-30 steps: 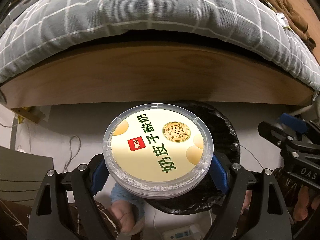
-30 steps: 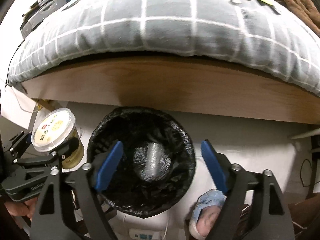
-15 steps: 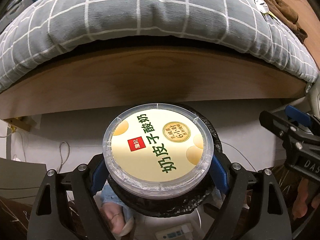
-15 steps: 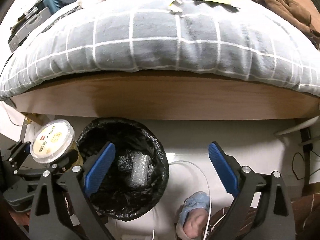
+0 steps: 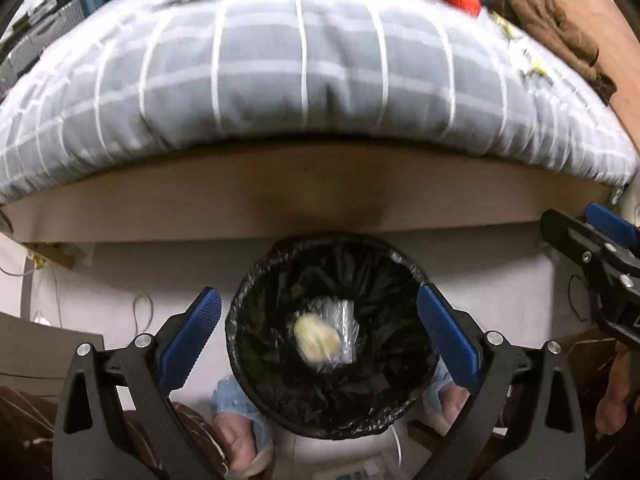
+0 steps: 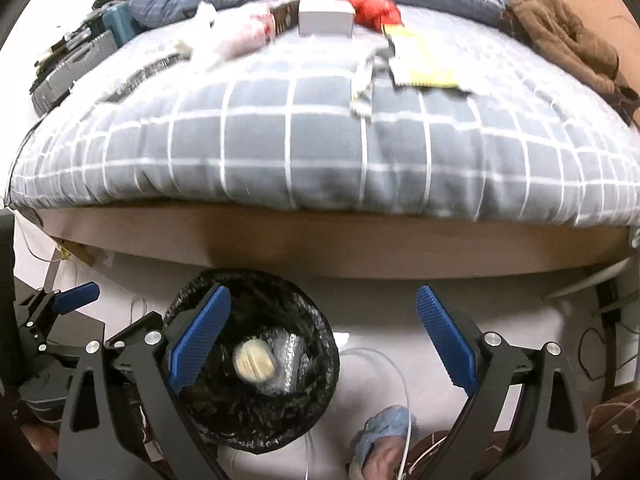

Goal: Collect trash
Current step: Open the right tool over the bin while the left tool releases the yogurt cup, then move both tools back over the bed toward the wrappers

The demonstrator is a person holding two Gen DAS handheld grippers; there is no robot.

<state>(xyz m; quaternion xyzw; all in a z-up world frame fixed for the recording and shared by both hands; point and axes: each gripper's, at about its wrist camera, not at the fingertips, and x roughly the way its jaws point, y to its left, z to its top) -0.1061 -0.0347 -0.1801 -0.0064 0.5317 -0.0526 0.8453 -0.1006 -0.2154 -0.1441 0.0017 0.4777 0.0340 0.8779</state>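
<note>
A round bin lined with a black bag stands on the floor by the bed. A yogurt cup with a pale yellow lid lies blurred inside it, beside a clear plastic wrapper. My left gripper is open and empty, straddling the bin from above. In the right wrist view the bin is at lower left with the cup in it. My right gripper is open and empty, right of the bin. The left gripper's fingers show at far left there.
A bed with a grey checked duvet and wooden side board rises just behind the bin. Wrappers, a white box and red trash lie on the bed. The person's slippered feet and cables are on the floor.
My left gripper opened and let go of the yogurt cup, which has dropped into the bin. My right gripper has shifted right, away from the bin, and tilted up toward the bed.
</note>
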